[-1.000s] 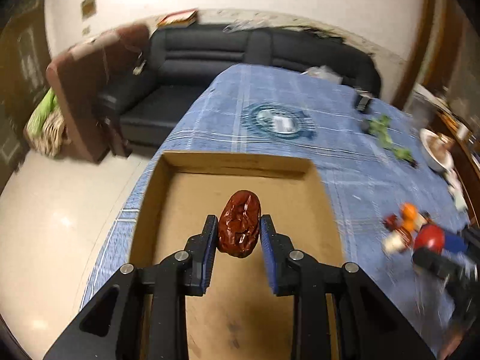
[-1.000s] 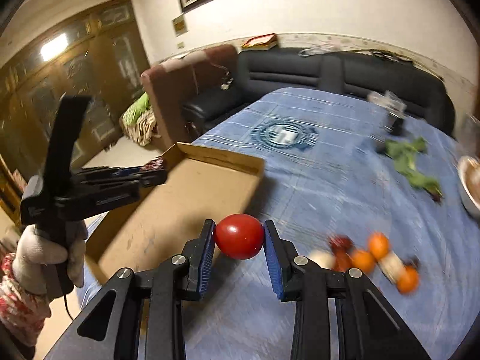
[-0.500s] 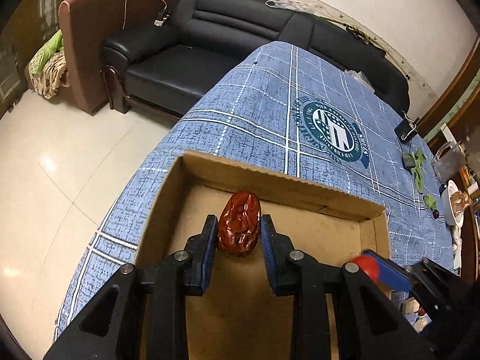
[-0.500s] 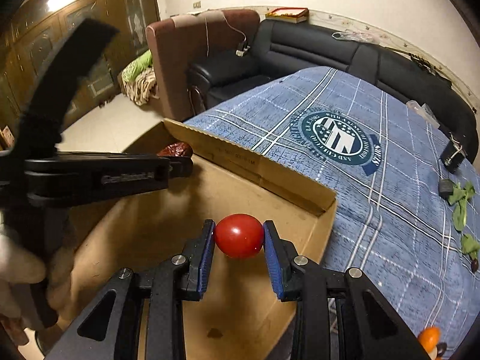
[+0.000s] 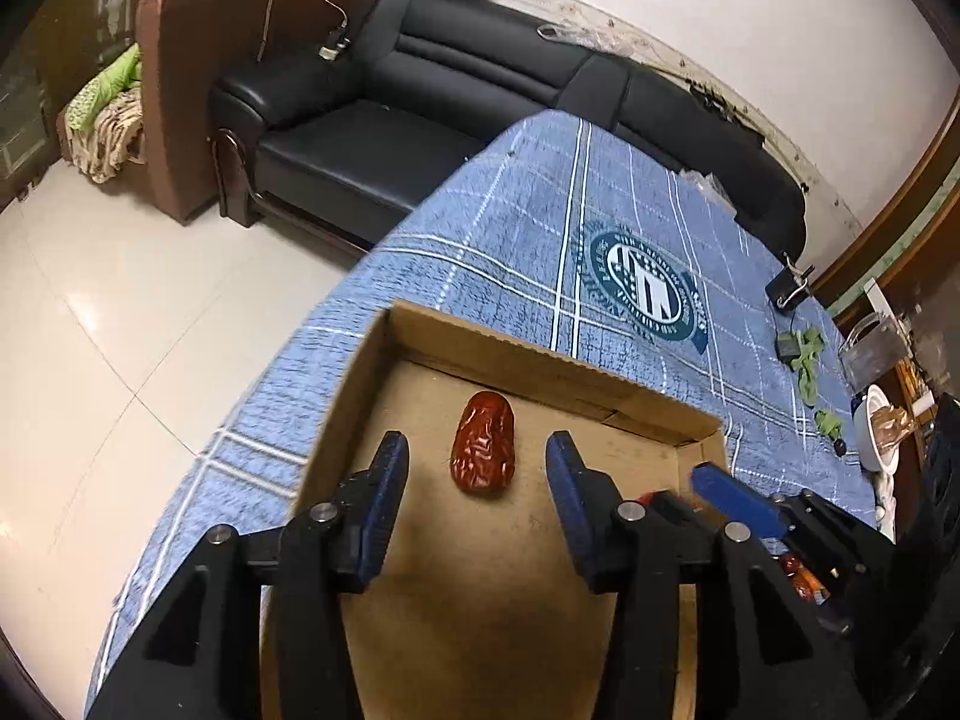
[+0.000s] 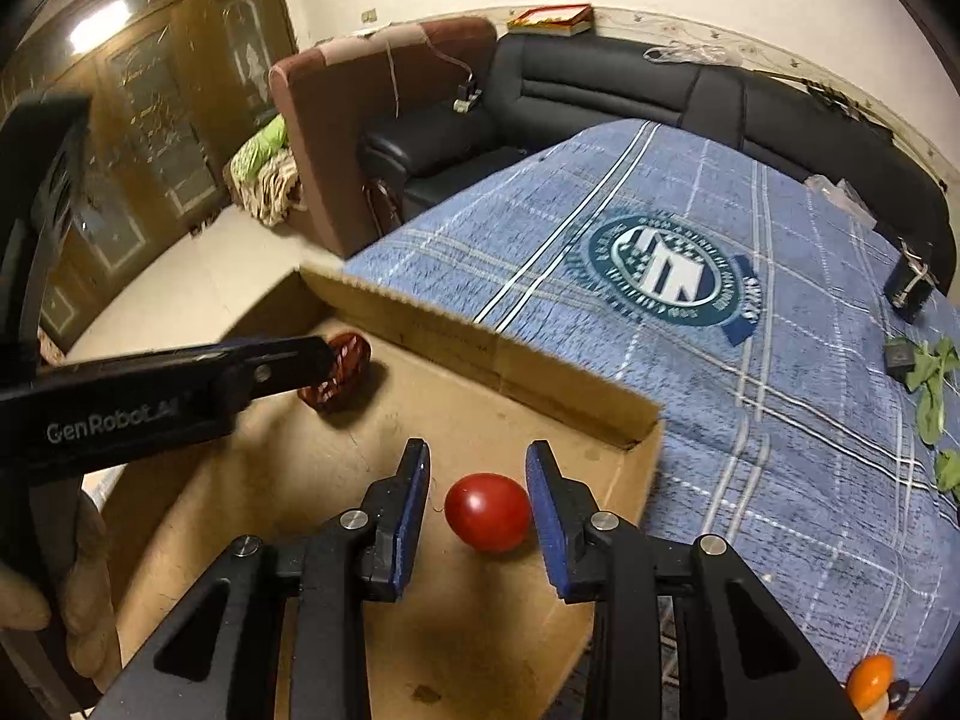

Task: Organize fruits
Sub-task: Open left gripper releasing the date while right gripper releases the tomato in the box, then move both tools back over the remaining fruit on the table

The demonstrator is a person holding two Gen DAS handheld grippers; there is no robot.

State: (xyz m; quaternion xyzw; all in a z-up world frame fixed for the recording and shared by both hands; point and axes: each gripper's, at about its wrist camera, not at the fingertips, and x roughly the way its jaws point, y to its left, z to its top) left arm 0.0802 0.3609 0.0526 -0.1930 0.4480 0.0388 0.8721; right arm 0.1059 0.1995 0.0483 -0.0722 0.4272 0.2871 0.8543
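A wrinkled red date (image 5: 483, 453) lies on the floor of the cardboard box (image 5: 540, 360). My left gripper (image 5: 477, 468) straddles it, and its jaws are opening, both pads clear of the fruit. In the right wrist view the date (image 6: 348, 360) shows just past the left gripper's fingers (image 6: 270, 363). A red tomato (image 6: 489, 510) rests on the box (image 6: 480, 354) floor between the pads of my right gripper (image 6: 477, 495). Cardboard shows between the tomato and the left pad; the right pad is at its side. The right gripper's blue pad (image 5: 738, 504) shows low on the right.
The box stands at the near corner of a table under a blue checked cloth (image 6: 690, 360), with floor beyond its left edge. Green leaves (image 6: 930, 372) and an orange fruit (image 6: 870, 678) lie to the right. A black sofa (image 5: 420, 120) stands behind. A gloved hand (image 6: 78, 600) holds the left gripper.
The left jaws have spread and the date has dropped onto the box floor. The right gripper has come over and down into the box, and the tomato now sits lower between its pads.
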